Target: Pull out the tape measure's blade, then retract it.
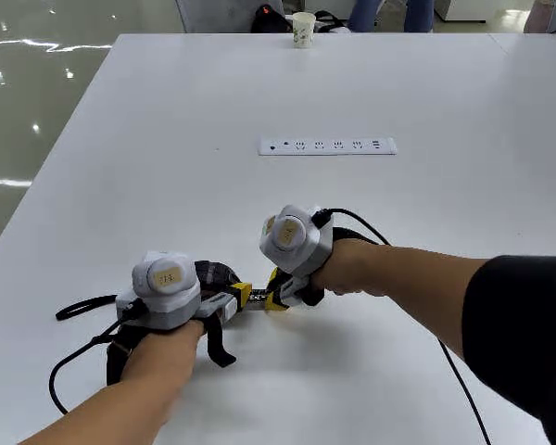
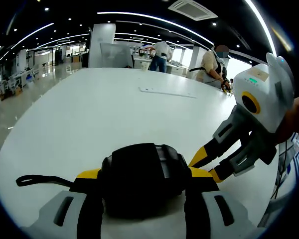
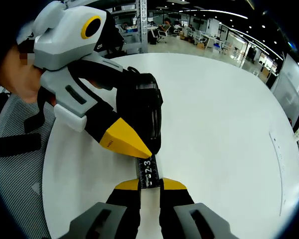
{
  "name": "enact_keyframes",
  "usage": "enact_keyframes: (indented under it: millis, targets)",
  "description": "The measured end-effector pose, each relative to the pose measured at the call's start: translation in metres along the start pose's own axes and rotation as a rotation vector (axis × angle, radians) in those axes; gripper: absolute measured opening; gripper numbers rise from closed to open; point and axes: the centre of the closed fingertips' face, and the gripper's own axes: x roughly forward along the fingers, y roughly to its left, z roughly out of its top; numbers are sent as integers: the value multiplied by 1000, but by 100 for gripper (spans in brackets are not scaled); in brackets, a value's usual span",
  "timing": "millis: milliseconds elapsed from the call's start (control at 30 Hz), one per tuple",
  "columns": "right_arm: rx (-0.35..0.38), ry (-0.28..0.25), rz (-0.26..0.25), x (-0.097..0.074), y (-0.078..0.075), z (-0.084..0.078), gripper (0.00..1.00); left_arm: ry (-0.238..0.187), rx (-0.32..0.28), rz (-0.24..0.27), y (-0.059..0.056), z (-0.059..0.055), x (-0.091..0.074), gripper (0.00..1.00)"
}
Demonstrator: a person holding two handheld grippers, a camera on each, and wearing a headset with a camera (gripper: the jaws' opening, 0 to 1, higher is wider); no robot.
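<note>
Tape measure (image 3: 142, 107): black case clamped in jaws of our left tool (image 2: 144, 175), just ahead of our right tool (image 3: 148, 185), which pinches the blade (image 3: 147, 170). Step: pull-out, barely started, we judge. Next: draw right tool straight back.

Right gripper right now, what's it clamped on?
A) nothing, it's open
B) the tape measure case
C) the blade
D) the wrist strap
C: in the right gripper view the right gripper is shut on the blade, with a short numbered stretch out of the tape measure case.
</note>
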Motion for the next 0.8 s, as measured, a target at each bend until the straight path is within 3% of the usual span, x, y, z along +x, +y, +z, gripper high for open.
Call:
enact_keyframes:
  millis: [800]
  targets:
    - [-2, -17, 7, 6, 2, 10, 10, -2, -10, -3, 0, 0, -1, 61]
